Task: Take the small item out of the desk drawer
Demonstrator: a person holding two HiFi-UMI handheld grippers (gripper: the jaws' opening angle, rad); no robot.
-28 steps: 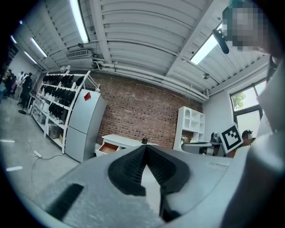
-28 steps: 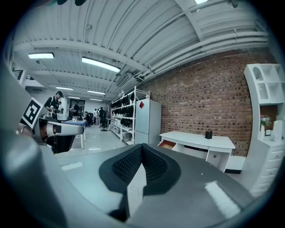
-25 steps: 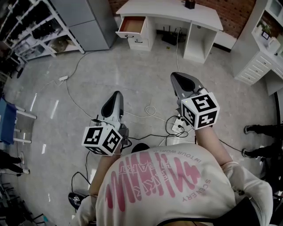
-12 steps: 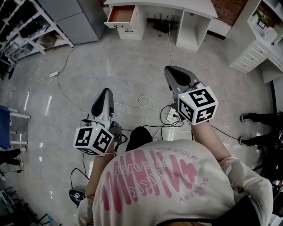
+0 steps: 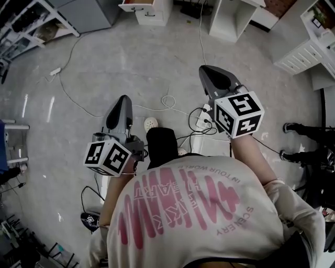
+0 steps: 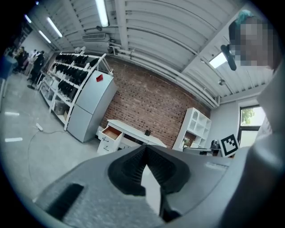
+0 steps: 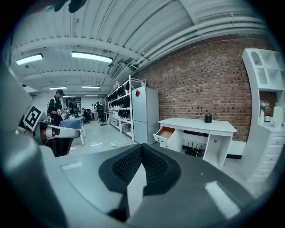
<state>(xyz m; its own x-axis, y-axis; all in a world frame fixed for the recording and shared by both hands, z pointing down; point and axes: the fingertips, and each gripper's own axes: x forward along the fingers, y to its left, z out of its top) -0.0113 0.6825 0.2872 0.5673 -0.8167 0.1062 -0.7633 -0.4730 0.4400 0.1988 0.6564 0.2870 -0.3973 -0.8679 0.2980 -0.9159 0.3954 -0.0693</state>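
Since one second ago the desk (image 5: pixel 230 21) has slid up to the very top edge of the head view, so that only its lower part shows now, and both grippers sit lower over the floor (image 5: pixel 157 63).

Its open drawer (image 5: pixel 137 6) is cut by that top edge. The small item should be inside it, but no view shows it. From so far, only the brownish inside of the drawer can be seen.

The drawer is pulled out of the left pedestal of the desk. Its long axis runs out from the desk front toward the open floor, roughly toward the person. The front panel faces this way and the open top faces up, so I judge the item must be reached from above.

The drawer lies well ahead of both tools, across a wide stretch of floor with loose cables (image 5: pixel 167 99). In the head view it stands almost straight beyond the left gripper (image 5: pixel 123 99) and well to the left of the right gripper (image 5: pixel 208 73). The left hand therefore seems to be the better lined up, although neither is near.

Both grippers point forward toward the desk. The jaws of each one are pressed together with nothing between them, so they must be opened before any grasp.
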